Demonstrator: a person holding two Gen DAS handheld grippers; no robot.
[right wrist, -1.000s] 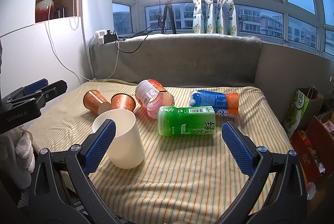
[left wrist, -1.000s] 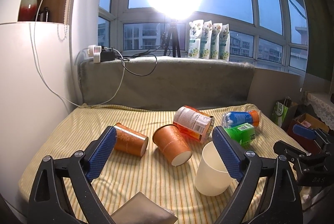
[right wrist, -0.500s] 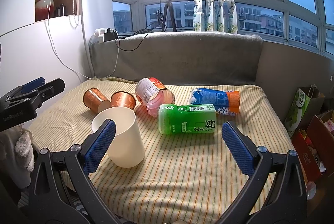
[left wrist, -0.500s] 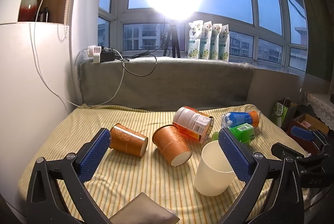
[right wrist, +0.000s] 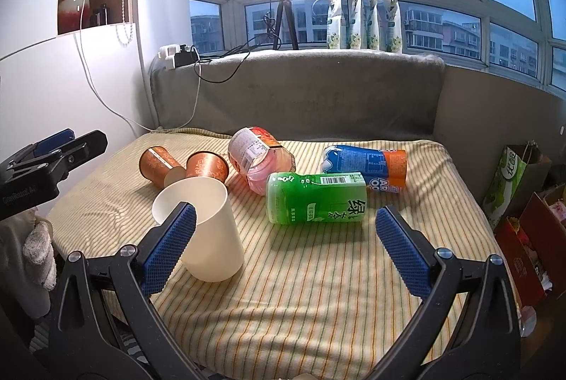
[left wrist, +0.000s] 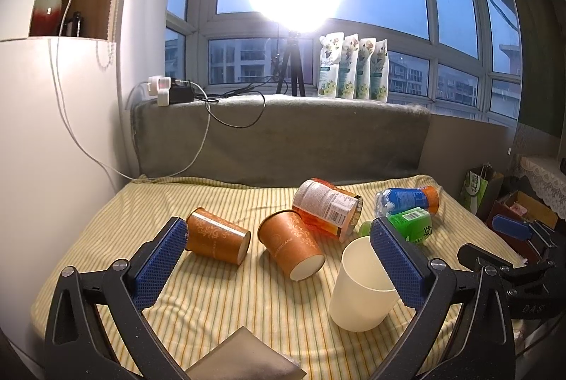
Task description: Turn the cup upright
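**White cup is up, orange cups still down**

The white cup (right wrist: 203, 231) stands with its mouth up on the striped bed (right wrist: 318, 291), low and left in the right view. Two orange paper cups (left wrist: 217, 240) (left wrist: 292, 243) lie on their sides, mid-frame in the left view. To flip one well, I think you should grab it gently across the middle, so it does not squash. The left gripper (left wrist: 279, 259) and right gripper (right wrist: 283, 245) both have jaws spread wide, holding nothing.

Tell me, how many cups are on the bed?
3: a white cup standing upright at the front, and two orange cups lying on their sides behind it. None seems hidden.
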